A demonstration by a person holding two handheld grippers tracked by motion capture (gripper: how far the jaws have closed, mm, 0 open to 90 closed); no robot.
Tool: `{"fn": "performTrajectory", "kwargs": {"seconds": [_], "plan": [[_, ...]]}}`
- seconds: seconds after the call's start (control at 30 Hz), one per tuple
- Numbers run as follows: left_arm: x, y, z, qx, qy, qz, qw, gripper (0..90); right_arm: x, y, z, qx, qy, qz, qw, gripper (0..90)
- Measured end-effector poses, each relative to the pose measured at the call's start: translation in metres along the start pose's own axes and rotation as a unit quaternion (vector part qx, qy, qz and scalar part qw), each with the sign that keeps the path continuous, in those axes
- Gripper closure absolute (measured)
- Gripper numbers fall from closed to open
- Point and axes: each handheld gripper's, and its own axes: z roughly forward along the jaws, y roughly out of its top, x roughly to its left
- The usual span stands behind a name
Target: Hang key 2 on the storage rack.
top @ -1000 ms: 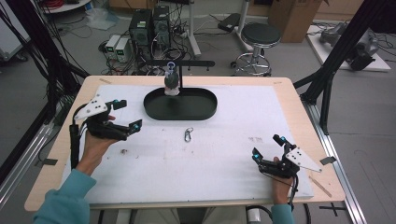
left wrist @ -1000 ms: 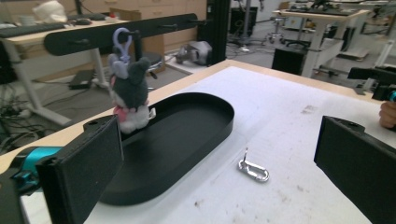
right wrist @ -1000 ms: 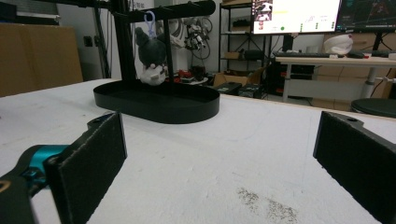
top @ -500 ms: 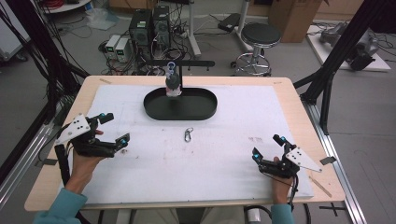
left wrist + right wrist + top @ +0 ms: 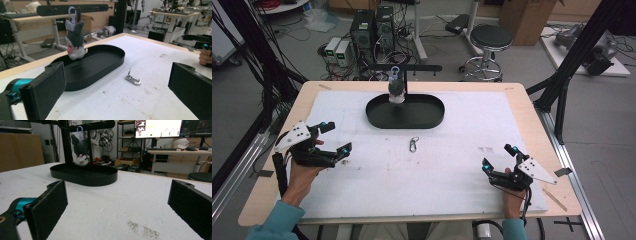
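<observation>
A dark grey plush keychain (image 5: 396,89) (image 5: 74,38) (image 5: 80,150) hangs by its lilac clip from the black bar of a stand over an oval black tray (image 5: 427,116) (image 5: 105,58) (image 5: 100,176). A small metal carabiner (image 5: 413,144) (image 5: 132,79) lies on the white mat in front of the tray. My left gripper (image 5: 332,138) (image 5: 117,92) is open near the table's left edge, with nothing between its jaws. My right gripper (image 5: 498,156) (image 5: 117,207) is open at the front right, also with nothing in it.
The white mat (image 5: 447,170) covers most of the wooden table (image 5: 522,92). Dark scuff marks (image 5: 142,230) lie on the mat near the right gripper. Black frame posts (image 5: 572,60) stand at the table's right side. The person's right hand (image 5: 205,56) shows far off in the left gripper view.
My left gripper has drawn back from near the tray toward the table's left edge and front. The right gripper has stayed where it was.
</observation>
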Motion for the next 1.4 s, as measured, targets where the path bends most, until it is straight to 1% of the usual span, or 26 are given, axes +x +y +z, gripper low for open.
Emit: {"fn": "performTrajectory", "kwargs": {"seconds": [0.07,0.13,0.2,0.23,0.27,0.3,0.33,0.37,0.43,0.47,0.57,0.6,0.7,0.8,0.9,0.97,1.03,1.07,1.1,1.13,1.2,1.27,1.33,1.4], "plan": [[0.0,0.0,0.001,0.007,-0.001,0.002,1.0,1.7,0.0,0.0,0.0,0.0,0.0,0.0,1.0,1.8],[0.0,0.002,0.003,0.017,-0.006,0.001,0.9998,1.7,0.0,0.0,0.0,0.0,0.0,-0.001,1.0,1.8],[0.0,0.004,0.007,0.022,-0.01,0.001,0.9997,1.7,0.0,0.0,0.0,0.002,0.0,0.002,1.0,1.8],[0.0,0.005,0.009,0.025,-0.014,0.0,0.9996,1.7,0.0,0.0,0.0,0.0,0.0,0.0,1.0,1.8],[-0.001,0.006,0.013,0.033,-0.019,0.0,0.9993,1.7,0.001,0.0,0.0,0.004,0.0,0.005,1.0,1.8],[-0.001,0.007,0.018,0.051,-0.026,0.004,0.9983,1.7,0.001,0.0,0.0,0.004,0.0,0.005,1.0,1.8],[-0.002,0.008,0.022,0.062,-0.03,0.008,0.9976,1.7,0.0,0.0,0.0,0.0,0.0,-0.001,1.0,1.9],[-0.004,0.01,0.026,0.07,-0.034,0.014,0.9969,1.7,0.0,0.0,0.0,0.001,-0.001,0.0,1.0,1.8],[-0.006,0.013,0.036,0.082,-0.048,0.017,0.9953,1.7,0.0,0.0,0.0,0.0,0.0,0.0,1.0,1.8],[-0.008,0.016,0.041,0.093,-0.055,0.019,0.994,1.7,0.0,0.0,0.0,0.0,0.0,0.0,1.0,1.8],[-0.011,0.021,0.057,0.113,-0.074,0.024,0.9905,1.7,0.0,0.0,0.0,0.0,0.0,-0.001,1.0,1.8],[-0.013,0.022,0.062,0.118,-0.077,0.026,0.9897,1.7,0.0,0.0,0.0,0.0,-0.001,0.0,1.0,1.8],[-0.017,0.027,0.078,0.139,-0.09,0.031,0.9858,1.7,0.0,0.0,0.0,0.001,0.0,0.002,1.0,1.8],[-0.019,0.033,0.093,0.159,-0.108,0.038,0.9806,1.7,0.0,0.0,0.0,0.001,0.0,0.001,1.0,1.9],[-0.022,0.038,0.109,0.172,-0.118,0.045,0.977,1.7,0.0,0.0,0.0,0.0,0.0,0.001,1.0,1.9],[-0.024,0.041,0.12,0.18,-0.127,0.049,0.9742,1.7,0.0,0.0,0.0,0.0,0.0,0.0,1.0,1.8],[-0.025,0.042,0.129,0.185,-0.134,0.053,0.9721,1.7,0.0,0.0,0.0,-0.001,0.0,0.0,1.0,1.8],[-0.025,0.042,0.132,0.188,-0.137,0.055,0.9709,1.7,0.0,0.0,0.0,-0.001,0.0,0.0,1.0,1.8],[-0.026,0.042,0.138,0.194,-0.14,0.053,0.9694,1.7,0.0,0.0,0.0,-0.001,0.0,0.0,1.0,1.8],[-0.027,0.042,0.143,0.203,-0.144,0.056,0.9669,1.7,0.0,0.0,0.0,-0.001,0.0,0.0,1.0,1.8],[-0.029,0.042,0.151,0.215,-0.147,0.061,0.9634,1.7,0.0,0.0,0.0,0.0,0.0,0.0,1.0,1.8],[-0.031,0.041,0.16,0.22,-0.152,0.059,0.9618,1.7,0.0,0.0,0.0,-0.001,0.0,0.0,1.0,1.8],[-0.031,0.042,0.167,0.233,-0.155,0.067,0.9577,1.7,0.0,0.0,0.0,-0.001,0.0,0.0,1.0,1.8],[-0.032,0.044,0.174,0.239,-0.157,0.069,0.9558,1.7,0.0,0.0,0.0,0.0,0.0,0.004,1.0,1.8]]}}
